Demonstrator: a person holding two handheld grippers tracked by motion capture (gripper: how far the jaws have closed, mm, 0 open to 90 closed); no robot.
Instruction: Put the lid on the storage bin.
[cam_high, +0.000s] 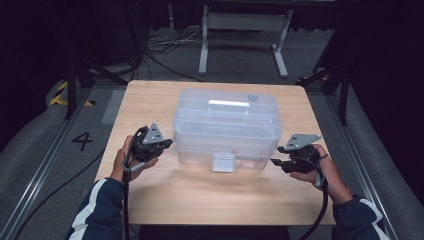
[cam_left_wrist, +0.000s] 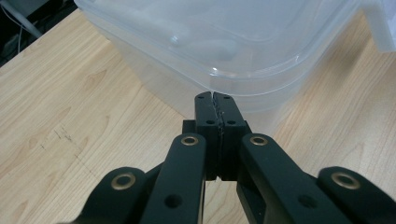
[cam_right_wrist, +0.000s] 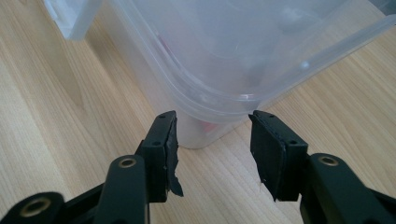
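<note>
**Two grippers at the corners of a plastic box**

From above, a clear plastic box (cam_high: 225, 125) stood in the middle of a wooden table (cam_high: 200, 195). The left gripper (cam_high: 167, 144) was beside its front left corner, the right gripper (cam_high: 274, 161) beside its front right corner.

In the left gripper view, the jaws were pressed together, empty, just before the box (cam_left_wrist: 224, 42).

In the right gripper view, the jaws stood about half open, holding nothing, near the box (cam_right_wrist: 243, 51) corner.
</note>
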